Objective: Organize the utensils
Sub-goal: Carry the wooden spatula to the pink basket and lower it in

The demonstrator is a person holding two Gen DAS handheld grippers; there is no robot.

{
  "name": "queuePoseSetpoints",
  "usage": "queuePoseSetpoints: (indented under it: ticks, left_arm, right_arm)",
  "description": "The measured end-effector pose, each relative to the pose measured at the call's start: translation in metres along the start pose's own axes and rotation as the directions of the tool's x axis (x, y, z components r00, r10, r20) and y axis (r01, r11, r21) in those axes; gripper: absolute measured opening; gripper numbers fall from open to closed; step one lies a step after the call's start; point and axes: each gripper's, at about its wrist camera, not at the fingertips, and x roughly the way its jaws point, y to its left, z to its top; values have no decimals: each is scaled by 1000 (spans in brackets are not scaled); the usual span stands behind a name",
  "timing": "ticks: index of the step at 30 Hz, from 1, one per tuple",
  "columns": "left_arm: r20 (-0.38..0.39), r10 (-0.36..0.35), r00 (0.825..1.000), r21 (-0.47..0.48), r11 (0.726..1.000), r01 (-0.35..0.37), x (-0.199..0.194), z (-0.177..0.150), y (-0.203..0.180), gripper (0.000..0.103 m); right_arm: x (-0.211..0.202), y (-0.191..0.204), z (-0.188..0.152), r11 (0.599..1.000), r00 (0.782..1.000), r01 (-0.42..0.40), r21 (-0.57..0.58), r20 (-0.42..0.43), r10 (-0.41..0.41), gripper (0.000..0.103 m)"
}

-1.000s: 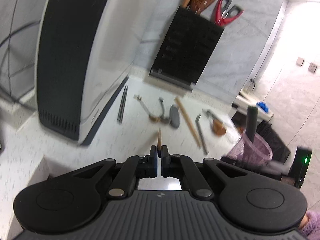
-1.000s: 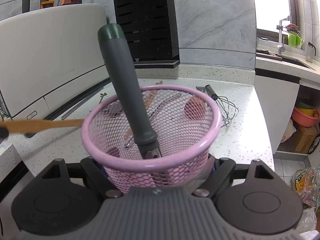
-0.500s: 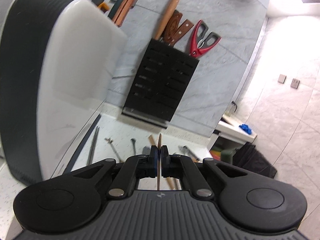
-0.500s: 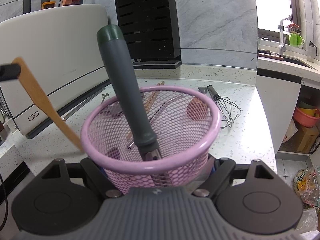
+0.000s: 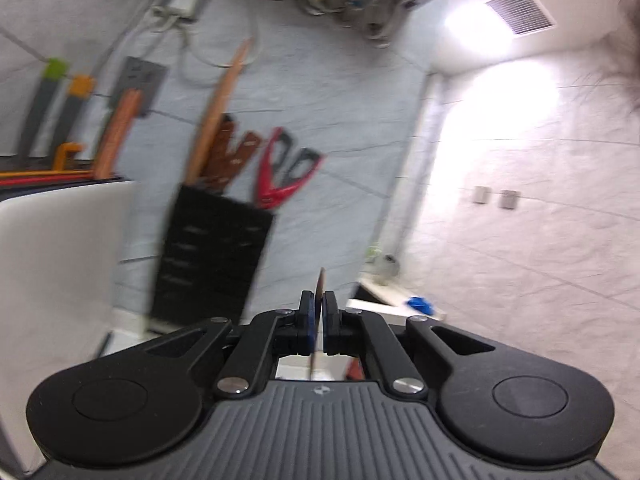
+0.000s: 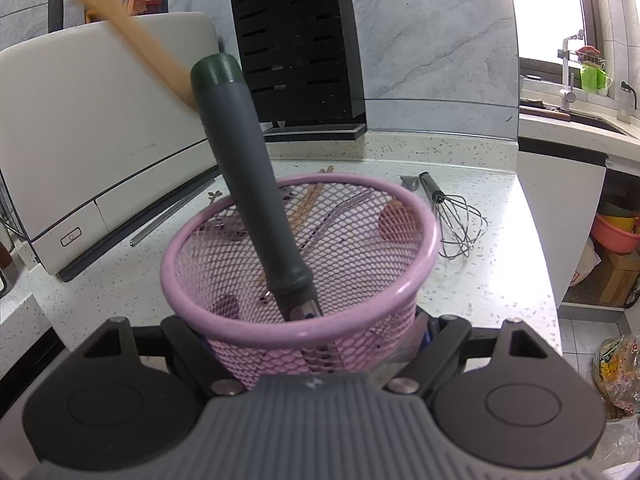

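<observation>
Between the pads of the left gripper point(image 5: 315, 320), a thin wooden spatula point(image 5: 319, 292) is being pinched edge-on, the jaws clenched on it; in the right wrist view its blurred blade point(image 6: 132, 36) is being seen slanting down from the upper left, above and behind the basket. Nearest the right camera, a pink mesh basket point(image 6: 360, 208) is being clamped by its lower wall in the right gripper point(image 6: 316, 344), and a grey-handled utensil point(image 6: 248, 184) is being leaned inside it. Beyond the basket, a speckled white countertop point(image 6: 500, 280) is being shared by a wire whisk point(image 6: 456, 220), a pair of wooden chopsticks point(image 6: 325, 170) and a pair of metal chopsticks point(image 6: 172, 216). Farther back, a white appliance point(image 6: 100, 120) and a black slotted knife block point(image 6: 296, 40) are being backed by a grey marble wall point(image 6: 432, 32). At the far right a sink area with a tap point(image 6: 568, 64) is being lit by a window.

Compared with a second ago, the spatula is being carried much higher: then it was being held level beside the basket's rim, and the left camera was being pointed down at the countertop's utensils, whereas the wall, the red scissors point(image 5: 280, 172) in the block and a ceiling vent point(image 5: 520, 10) are now being faced. The basket and right gripper are being kept where they were.
</observation>
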Motion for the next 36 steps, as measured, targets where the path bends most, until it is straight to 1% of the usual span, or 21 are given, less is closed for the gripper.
queuePoseSetpoints:
  ticks: [1,4,6,8,10,13,18,22,25,28,30,31,33,34,35,36]
  left_arm:
    - [-7,-19,1000,12,1000,19,3,1,-7,5]
    - [-33,-29,999,66,997,31,14,-6,-25,3]
    - [-54,-46,997,53,997,49,18,-9,-28,3]
    - [-35,-11,999,67,998,13,16,-7,-29,3]
    - [-38,-16,999,71,997,18,13,-4,-27,3]
    - [-93,-37,995,44,998,41,18,-7,-22,3]
    - [-199,-5,980,69,997,19,39,-31,-19,3]
    - [-260,-3,966,40,999,14,58,-50,-12,3]
    - [-288,25,957,5,1000,-25,68,-63,-4,3]
    - [-312,56,948,-68,994,-81,74,-72,10,3]
    - [-338,49,940,-94,992,-86,78,-77,18,3]
    - [-350,58,935,-98,990,-98,80,-78,20,4]
    - [-376,50,925,-92,992,-91,82,-81,22,6]
    - [-387,36,921,-86,993,-75,82,-83,22,7]
    - [-388,23,921,-82,995,-59,81,-84,21,17]
    - [-376,13,927,-77,996,-46,78,-84,20,37]
  right_arm:
    - [0,0,0,1000,1000,-1,1,2,1,83]
    - [0,-1,-1,1000,1000,-7,4,4,7,83]
    - [-1,-2,-1,1000,1000,-12,5,4,12,83]
    - [-1,-2,-1,1000,1000,-15,5,5,15,83]
    - [-2,-2,-1,1000,1000,-19,4,8,19,83]
    - [-3,-2,-2,1000,1000,-22,6,9,22,83]
    - [-3,-1,-2,1000,1000,-23,9,11,23,83]
    - [-4,-1,-2,1000,1000,-26,8,9,26,83]
    - [-5,0,-2,1000,1000,-27,9,11,27,83]
    - [-6,0,-3,999,999,-33,8,13,33,83]
    - [-5,-1,-3,999,999,-36,13,11,36,84]
    - [-4,-1,-3,999,999,-37,18,12,37,84]
    - [-4,-1,-2,999,999,-37,19,9,37,84]
    - [-4,-2,-2,999,999,-36,21,8,36,84]
    - [-4,-1,-2,999,999,-35,21,8,35,84]
    - [-4,-1,-2,999,999,-35,21,8,35,84]
